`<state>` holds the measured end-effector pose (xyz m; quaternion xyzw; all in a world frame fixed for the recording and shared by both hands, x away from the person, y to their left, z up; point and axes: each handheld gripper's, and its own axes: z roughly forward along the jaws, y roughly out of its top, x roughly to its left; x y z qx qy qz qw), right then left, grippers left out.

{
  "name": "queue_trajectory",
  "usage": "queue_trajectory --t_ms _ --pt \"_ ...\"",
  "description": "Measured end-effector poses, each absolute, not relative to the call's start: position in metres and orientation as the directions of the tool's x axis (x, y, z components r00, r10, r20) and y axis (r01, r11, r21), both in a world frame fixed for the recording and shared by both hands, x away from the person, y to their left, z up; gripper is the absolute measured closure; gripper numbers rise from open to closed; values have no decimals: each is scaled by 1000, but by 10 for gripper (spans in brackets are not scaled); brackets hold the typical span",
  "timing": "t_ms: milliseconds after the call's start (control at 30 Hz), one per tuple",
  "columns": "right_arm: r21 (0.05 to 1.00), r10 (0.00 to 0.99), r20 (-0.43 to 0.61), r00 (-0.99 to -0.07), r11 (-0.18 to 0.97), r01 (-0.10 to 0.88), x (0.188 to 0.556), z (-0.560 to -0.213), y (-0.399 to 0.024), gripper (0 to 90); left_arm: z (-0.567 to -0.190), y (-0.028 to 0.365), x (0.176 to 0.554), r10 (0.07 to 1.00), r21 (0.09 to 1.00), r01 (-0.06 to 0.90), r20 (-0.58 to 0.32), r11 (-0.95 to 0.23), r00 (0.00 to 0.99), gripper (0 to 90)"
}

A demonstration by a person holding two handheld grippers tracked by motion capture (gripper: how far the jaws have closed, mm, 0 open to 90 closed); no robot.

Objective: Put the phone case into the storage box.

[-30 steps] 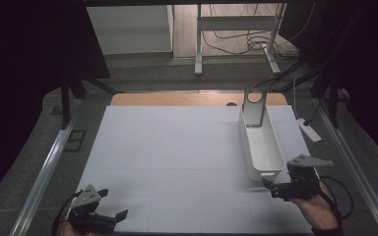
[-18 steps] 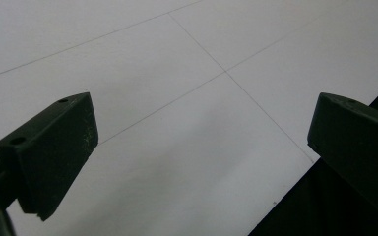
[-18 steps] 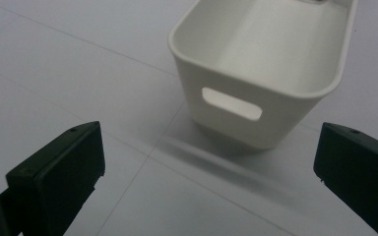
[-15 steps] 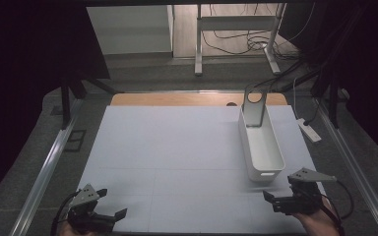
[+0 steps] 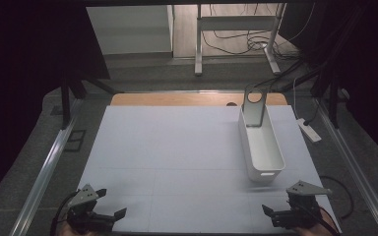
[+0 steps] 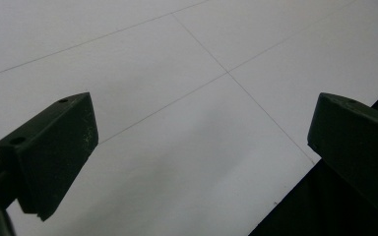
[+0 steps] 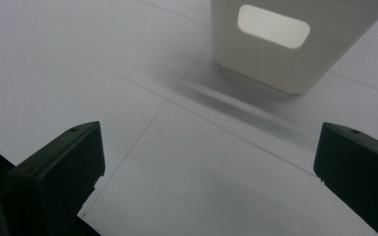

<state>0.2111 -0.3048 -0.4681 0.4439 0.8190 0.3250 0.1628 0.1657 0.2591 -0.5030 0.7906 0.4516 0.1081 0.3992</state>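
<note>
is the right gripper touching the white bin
Apart. In the right gripper view, bare table lies between the open right gripper and the white bin; the high view shows the same gap.

Two hand-held black two-jaw grippers sit low at the near edge. The left gripper [image 5: 109,216] is at the near left corner, jaws spread wide and pointing right. The right gripper [image 5: 275,214] is at the near right, jaws wide apart, pointing left.

A plain white bin [image 5: 261,147] sits on a pale grey-white table [image 5: 177,147] crossed by thin grey lines, both grippers' jaws black.
</note>
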Motion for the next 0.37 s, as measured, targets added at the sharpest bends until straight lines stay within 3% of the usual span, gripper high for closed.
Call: queue_trajectory --t_ms 367 --pt "652 837 27 -546 399 644 213 -470 -306 0 -503 259 166 800 729 629 -192 -272 569 0"
